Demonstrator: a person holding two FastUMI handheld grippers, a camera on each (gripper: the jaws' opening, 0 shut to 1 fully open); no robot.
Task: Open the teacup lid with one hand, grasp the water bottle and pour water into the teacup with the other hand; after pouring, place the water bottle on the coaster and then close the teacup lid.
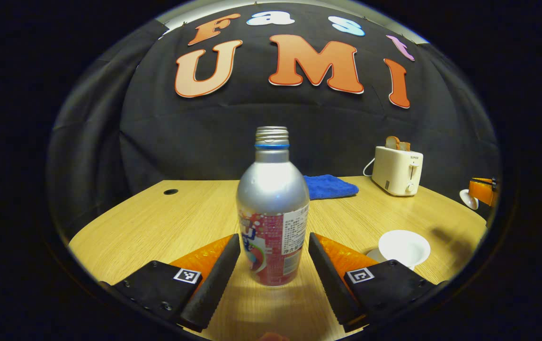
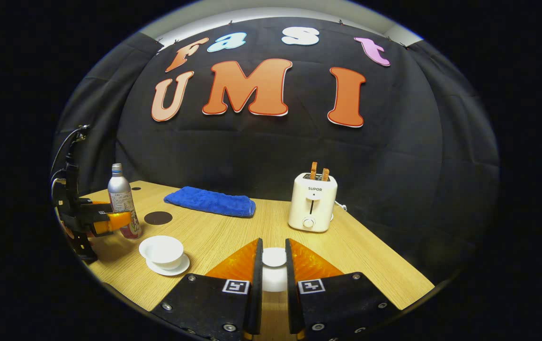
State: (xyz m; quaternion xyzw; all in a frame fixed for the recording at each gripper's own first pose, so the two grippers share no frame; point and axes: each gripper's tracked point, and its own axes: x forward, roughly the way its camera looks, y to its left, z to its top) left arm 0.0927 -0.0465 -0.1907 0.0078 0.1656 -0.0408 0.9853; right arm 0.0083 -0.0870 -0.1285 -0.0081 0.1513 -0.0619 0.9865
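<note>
Silver water bottle (image 1: 273, 208) is standing between your left gripper (image 1: 273, 265) fingers, untouched; your right gripper (image 2: 274, 270) is clamping the teacup lid (image 2: 274, 258), teacup (image 2: 161, 250) sitting at 9 o'clock.

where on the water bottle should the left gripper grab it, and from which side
Grip the water bottle around its straight lower body at the label, not the tapering shoulder or narrow threaded neck. It stands upright on the table, so come in level from the near side, as the left gripper already sits: open, one finger on each flank, apparently not yet touching.
</note>
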